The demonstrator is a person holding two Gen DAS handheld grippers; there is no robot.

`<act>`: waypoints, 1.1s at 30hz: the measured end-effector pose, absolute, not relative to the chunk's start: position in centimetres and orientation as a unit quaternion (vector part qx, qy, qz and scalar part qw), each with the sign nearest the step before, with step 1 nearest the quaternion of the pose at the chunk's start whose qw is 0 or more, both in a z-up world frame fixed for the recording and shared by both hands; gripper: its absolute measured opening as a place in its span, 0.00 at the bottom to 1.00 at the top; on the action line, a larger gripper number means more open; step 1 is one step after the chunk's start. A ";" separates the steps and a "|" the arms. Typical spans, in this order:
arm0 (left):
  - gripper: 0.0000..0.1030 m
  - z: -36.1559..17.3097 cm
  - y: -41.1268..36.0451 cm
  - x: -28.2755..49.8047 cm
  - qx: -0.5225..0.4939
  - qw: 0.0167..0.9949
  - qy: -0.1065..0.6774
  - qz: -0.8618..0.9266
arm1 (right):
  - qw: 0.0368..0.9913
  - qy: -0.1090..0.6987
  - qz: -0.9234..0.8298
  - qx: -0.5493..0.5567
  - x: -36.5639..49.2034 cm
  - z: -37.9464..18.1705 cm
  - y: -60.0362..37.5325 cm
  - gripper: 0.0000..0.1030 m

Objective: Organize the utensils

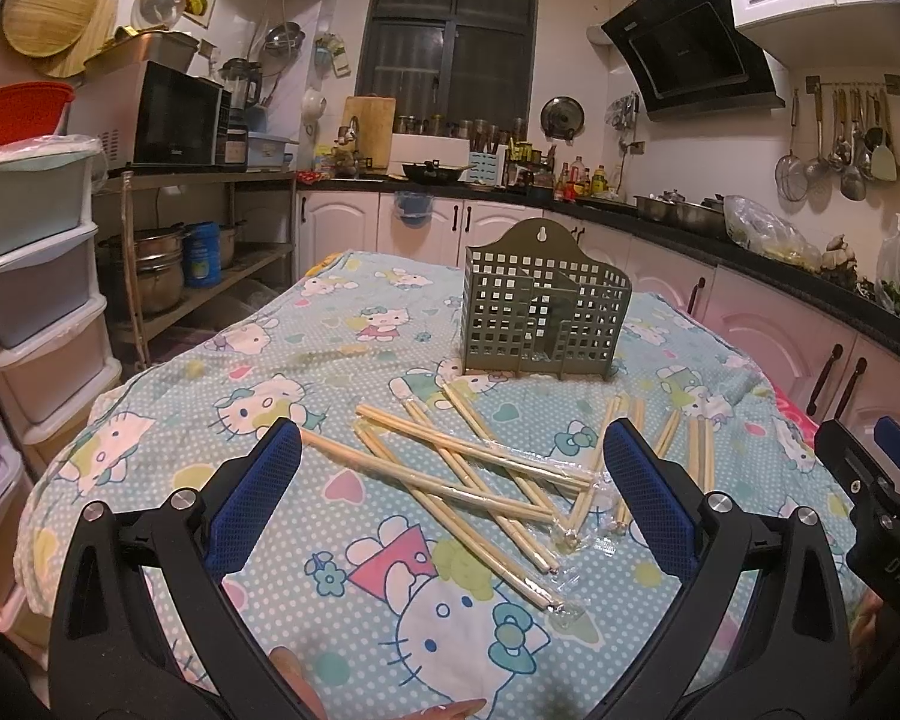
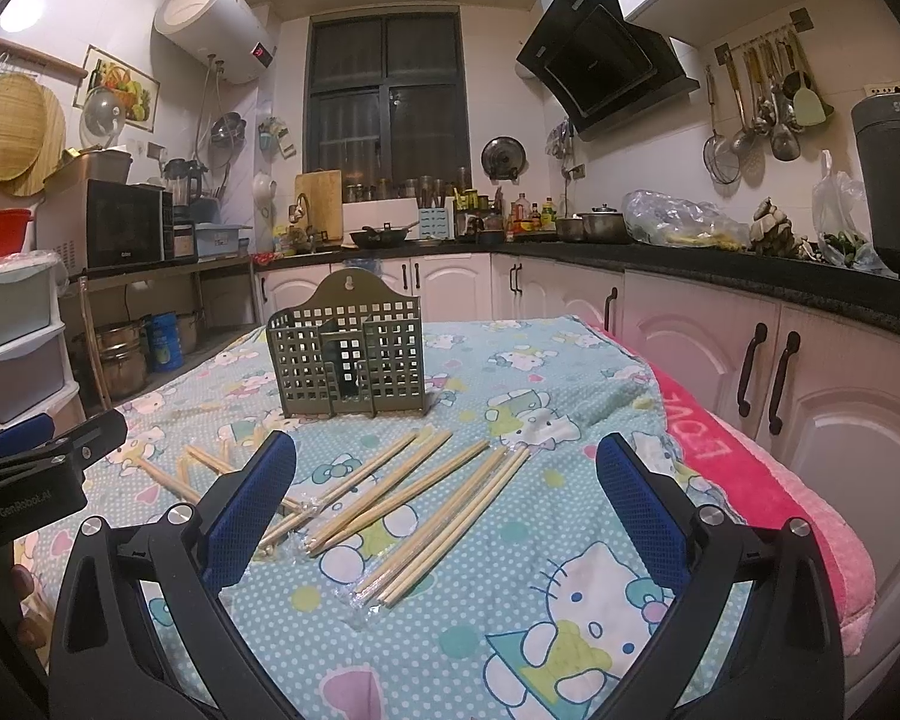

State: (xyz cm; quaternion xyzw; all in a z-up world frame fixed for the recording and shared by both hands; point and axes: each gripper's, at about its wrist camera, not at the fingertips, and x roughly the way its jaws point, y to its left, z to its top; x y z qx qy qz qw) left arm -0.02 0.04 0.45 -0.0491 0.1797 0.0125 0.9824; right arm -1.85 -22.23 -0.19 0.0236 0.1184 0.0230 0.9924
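Both grippers hover wide open over a scatter of bamboo chopsticks

Left gripper (image 1: 453, 468) and right gripper (image 2: 447, 471) spread their jaws wide, blue mesh-textured pads (image 1: 648, 498) gripping nothing; the pale, slender chopsticks (image 1: 450, 468) lie criss-crossed in crinkly clear sleeves on the soft polka-dot cat-print cloth (image 1: 306, 348), near the olive plastic holder (image 1: 543, 318), a square-holed lattice box with an arched back, standing upright and apart from them, with a fuzzy pink towel (image 2: 768, 480) at the table's edge
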 end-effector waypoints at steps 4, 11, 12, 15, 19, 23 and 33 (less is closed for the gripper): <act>0.90 0.5 0.1 0.0 -0.051 0.982 0.180 0.013 | 0.992 0.119 0.024 0.024 -1.9 -0.1 -22.3 0.94; 0.90 0.6 0.3 0.3 -0.055 0.982 0.183 0.014 | 0.992 0.125 0.028 0.019 -0.8 -1.3 -21.1 0.94; 0.90 0.5 0.4 0.3 -0.055 0.981 0.183 0.015 | 0.991 0.127 0.029 0.018 -0.7 -1.3 -21.0 0.94; 0.90 0.3 0.8 0.6 -0.059 0.981 0.185 0.017 | 0.991 0.130 0.032 0.017 -0.5 -1.4 -20.8 0.94; 0.90 0.0 1.4 1.0 -0.062 0.979 0.191 0.021 | 0.989 0.140 0.037 0.011 -0.1 -1.5 -20.4 0.94; 0.90 -0.2 2.7 1.8 -0.081 0.976 0.202 0.029 | 0.988 0.150 0.047 0.001 0.8 -1.3 -19.9 0.94; 0.90 -0.8 6.1 3.7 -0.122 0.963 0.237 0.040 | 0.980 0.181 0.074 -0.020 3.9 -0.7 -18.8 0.94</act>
